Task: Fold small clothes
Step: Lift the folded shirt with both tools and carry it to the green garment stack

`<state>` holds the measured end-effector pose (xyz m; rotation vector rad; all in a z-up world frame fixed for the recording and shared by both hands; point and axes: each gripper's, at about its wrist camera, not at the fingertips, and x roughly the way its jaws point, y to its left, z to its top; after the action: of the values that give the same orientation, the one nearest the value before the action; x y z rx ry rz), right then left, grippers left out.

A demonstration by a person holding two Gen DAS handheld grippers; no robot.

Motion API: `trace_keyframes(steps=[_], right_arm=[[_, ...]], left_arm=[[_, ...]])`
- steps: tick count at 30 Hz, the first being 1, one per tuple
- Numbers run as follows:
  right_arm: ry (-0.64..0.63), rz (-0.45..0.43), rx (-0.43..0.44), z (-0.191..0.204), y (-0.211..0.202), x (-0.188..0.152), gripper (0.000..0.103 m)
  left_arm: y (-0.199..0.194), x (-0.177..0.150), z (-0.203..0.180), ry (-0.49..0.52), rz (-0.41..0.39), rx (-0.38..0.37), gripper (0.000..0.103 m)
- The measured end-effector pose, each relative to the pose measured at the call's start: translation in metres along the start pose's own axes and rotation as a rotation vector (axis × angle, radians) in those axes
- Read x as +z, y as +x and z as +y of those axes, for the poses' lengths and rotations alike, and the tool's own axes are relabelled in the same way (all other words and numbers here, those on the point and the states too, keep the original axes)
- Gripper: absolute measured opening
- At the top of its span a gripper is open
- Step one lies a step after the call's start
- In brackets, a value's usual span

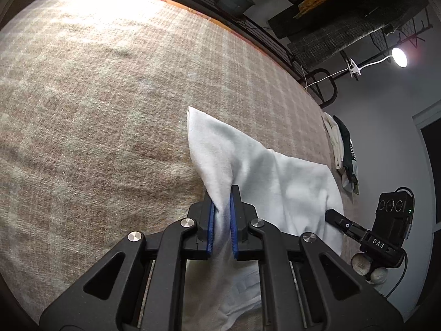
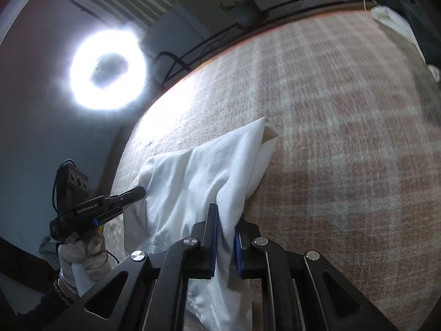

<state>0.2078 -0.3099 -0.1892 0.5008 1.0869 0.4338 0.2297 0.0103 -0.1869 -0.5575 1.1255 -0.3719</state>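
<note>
Pinching the white garment [image 1: 275, 176] between blue-padded fingers [image 1: 210, 229], the left gripper [image 1: 222, 220] lifts one edge; the right gripper [image 2: 225, 231] clamps another fold likewise. The cloth drapes from both onto the plaid blanket [image 1: 96, 96]. Folding well probably means moving both together, keeping the edge taut. The garment's lower hem is hidden behind the gripper bodies, and its type is unclear.

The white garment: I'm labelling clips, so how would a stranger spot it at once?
Start from the big beige plaid blanket. Near its close edge, the white garment is pinched by both the left tongs and right tongs. Unlike the cream and dark green clothes piled at the far side, it is plain white and lifted.
</note>
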Motion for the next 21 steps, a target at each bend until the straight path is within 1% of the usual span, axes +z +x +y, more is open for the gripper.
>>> trace_keyframes(steps=[5,8,12,16,21], right_arm=[[-0.035,-0.021,-0.002,0.021,-0.004,0.004,0.008],[-0.064,-0.029,-0.007,0.029,-0.006,0.004,0.008],[-0.054,-0.043,-0.001,0.029,-0.012,0.009,0.008],[-0.061,-0.080,0.006,0.023,-0.033,0.016,0.008],[-0.053,-0.136,-0.007,0.019,-0.063,0.029,0.007]], left_arm=[[-0.012,-0.003,-0.008,0.023,-0.017,-0.023,0.007],[-0.016,-0.002,-0.014,0.035,-0.026,-0.019,0.007],[-0.022,-0.002,-0.026,0.038,-0.034,-0.037,0.007],[-0.024,0.000,-0.047,0.082,-0.045,-0.044,0.007],[-0.022,0.005,-0.077,0.109,-0.042,-0.078,0.007]])
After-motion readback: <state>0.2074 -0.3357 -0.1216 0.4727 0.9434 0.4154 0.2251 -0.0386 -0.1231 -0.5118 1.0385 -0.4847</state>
